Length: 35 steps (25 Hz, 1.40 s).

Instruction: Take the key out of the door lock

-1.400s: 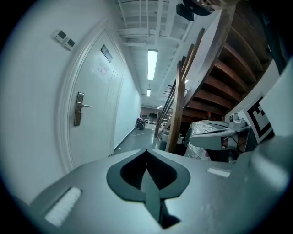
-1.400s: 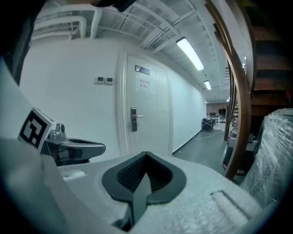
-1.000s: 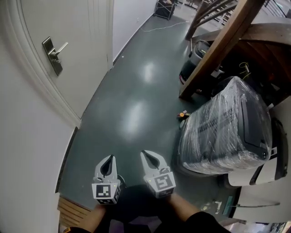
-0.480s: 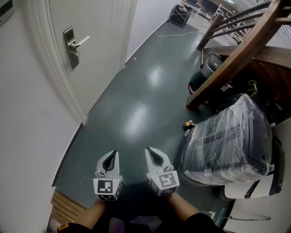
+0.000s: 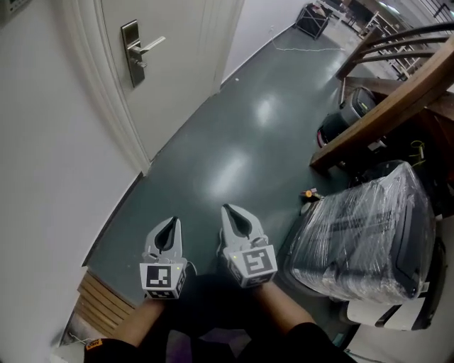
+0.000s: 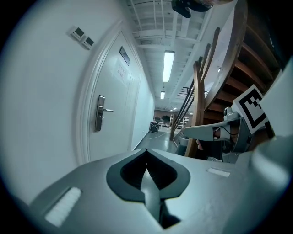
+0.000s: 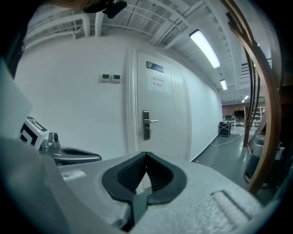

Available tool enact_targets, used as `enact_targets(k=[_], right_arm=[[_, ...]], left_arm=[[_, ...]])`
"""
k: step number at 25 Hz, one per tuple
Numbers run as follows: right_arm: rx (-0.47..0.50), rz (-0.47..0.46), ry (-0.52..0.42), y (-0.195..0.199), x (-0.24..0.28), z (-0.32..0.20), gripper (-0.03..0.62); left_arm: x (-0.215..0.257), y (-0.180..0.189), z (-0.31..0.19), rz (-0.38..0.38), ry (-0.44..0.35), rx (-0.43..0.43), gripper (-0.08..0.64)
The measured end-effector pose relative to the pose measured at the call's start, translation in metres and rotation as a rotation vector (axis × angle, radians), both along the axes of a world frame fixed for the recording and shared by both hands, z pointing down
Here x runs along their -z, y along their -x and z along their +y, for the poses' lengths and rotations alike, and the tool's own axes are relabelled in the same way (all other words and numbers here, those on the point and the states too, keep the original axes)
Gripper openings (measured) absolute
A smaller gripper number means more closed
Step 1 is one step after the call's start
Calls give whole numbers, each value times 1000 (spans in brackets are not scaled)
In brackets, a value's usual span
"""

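A white door [image 5: 177,71] stands in the wall at the upper left, with a metal lock plate and lever handle [image 5: 133,51]. The lock plate [image 6: 99,113] is small in the left gripper view, and the lock plate [image 7: 146,124] sits ahead in the right gripper view. The key is too small to make out. My left gripper [image 5: 171,221] and right gripper [image 5: 228,210] hang side by side low over the floor, well short of the door. Both are shut with nothing between the jaws.
A plastic-wrapped bin [image 5: 365,230] stands on the dark green floor [image 5: 234,156] at the right, under a wooden stair rail [image 5: 386,106]. A small orange object [image 5: 308,193] lies beside it. Wooden slats [image 5: 103,306] lie near the wall at lower left. A black cart [image 5: 312,18] stands far down the hall.
The view has shifted so the door and lock plate sit further right and lower in the picture. Both grippers stay shut, side by side.
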State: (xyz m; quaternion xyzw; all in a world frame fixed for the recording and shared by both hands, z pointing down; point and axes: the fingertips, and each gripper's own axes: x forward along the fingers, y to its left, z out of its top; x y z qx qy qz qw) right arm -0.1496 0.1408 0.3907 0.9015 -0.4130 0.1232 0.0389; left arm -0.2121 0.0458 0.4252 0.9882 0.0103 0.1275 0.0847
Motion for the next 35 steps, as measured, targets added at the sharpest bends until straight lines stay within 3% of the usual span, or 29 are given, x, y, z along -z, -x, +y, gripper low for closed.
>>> enact_targets(k=[11,17,25,35], right_arm=[[189,-20,-37,-109,-13,-15,-8],[243,-27,-46,-171,-12,-9,-8],[304,-69,-48,-219,-29,-14,-8],[325,-106,28,-270,-57,-59,-6]], left_arm=[[2,-106,-8,-23,-57,161,17],[4,-159,-1,-26,-76,227,17],[0,-195,-4,-43,-95,303,17],[-24,-242,-60,-50,-38,368,17]])
